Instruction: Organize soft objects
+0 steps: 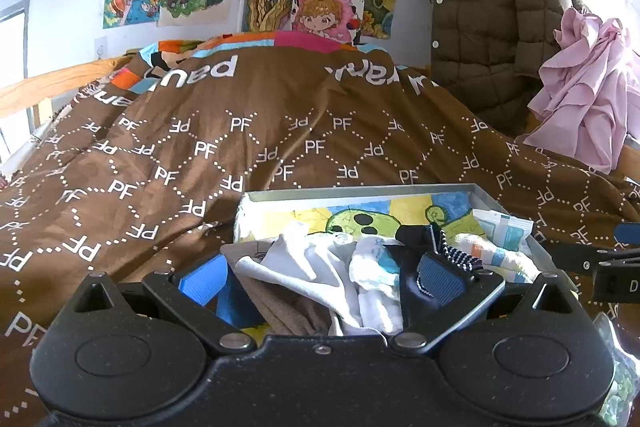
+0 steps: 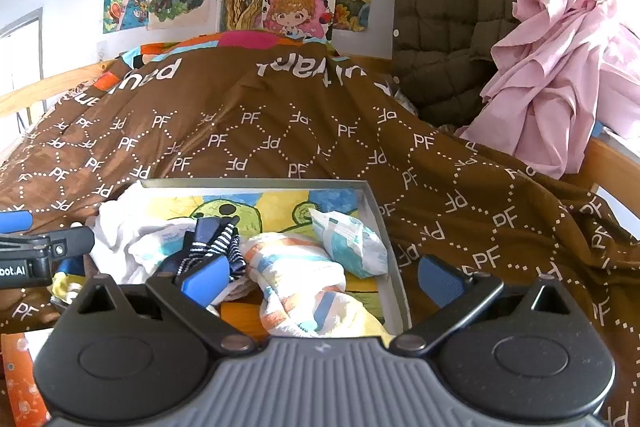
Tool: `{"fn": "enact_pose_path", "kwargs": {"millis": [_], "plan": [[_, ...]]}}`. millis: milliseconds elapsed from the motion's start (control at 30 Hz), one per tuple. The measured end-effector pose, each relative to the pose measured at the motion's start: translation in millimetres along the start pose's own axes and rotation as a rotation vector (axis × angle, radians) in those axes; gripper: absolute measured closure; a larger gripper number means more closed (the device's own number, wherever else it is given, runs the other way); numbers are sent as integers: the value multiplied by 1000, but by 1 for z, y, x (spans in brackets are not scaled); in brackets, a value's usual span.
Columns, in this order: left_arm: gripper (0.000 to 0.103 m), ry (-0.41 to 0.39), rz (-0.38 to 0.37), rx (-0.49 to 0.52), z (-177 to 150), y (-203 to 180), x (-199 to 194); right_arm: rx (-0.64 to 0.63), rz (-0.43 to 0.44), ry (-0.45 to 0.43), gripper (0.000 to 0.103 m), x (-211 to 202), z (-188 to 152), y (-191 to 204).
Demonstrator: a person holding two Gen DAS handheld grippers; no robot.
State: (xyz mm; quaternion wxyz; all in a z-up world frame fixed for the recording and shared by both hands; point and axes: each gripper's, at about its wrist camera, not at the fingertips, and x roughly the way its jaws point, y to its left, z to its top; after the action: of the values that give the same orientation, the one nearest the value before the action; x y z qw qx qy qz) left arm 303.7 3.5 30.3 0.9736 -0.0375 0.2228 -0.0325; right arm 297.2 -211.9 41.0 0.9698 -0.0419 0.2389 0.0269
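A shallow grey box (image 1: 360, 191) (image 2: 256, 183), lined with a colourful drawing, lies on the bed and holds soft items. White socks (image 1: 308, 263) (image 2: 120, 231), a navy striped sock (image 1: 444, 247) (image 2: 216, 243), a pastel striped sock (image 1: 492, 251) (image 2: 296, 267), a tissue packet (image 1: 504, 227) (image 2: 348, 239) and a beige sock (image 1: 288, 315) lie in it. My left gripper (image 1: 322, 281) hangs open over the white socks, its right pad beside the navy sock. My right gripper (image 2: 324, 281) is open above the pastel sock at the box's right side. Neither gripper holds anything.
A brown "PF" duvet (image 1: 200, 147) (image 2: 280, 131) covers the bed. An olive puffer jacket (image 1: 488, 19) (image 2: 452, 7) and a pink garment (image 1: 588, 79) (image 2: 552, 67) hang at the right. A wooden bed rail (image 1: 48, 83) runs along the left. Drawings cover the wall.
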Motion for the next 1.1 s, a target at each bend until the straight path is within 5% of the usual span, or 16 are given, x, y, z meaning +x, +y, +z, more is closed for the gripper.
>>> {"fn": "enact_pose_path", "kwargs": {"millis": [1100], "plan": [[1,-74,58,9,-15,-21,-91,3,33,-80,0,-79,-21,-4]]}}
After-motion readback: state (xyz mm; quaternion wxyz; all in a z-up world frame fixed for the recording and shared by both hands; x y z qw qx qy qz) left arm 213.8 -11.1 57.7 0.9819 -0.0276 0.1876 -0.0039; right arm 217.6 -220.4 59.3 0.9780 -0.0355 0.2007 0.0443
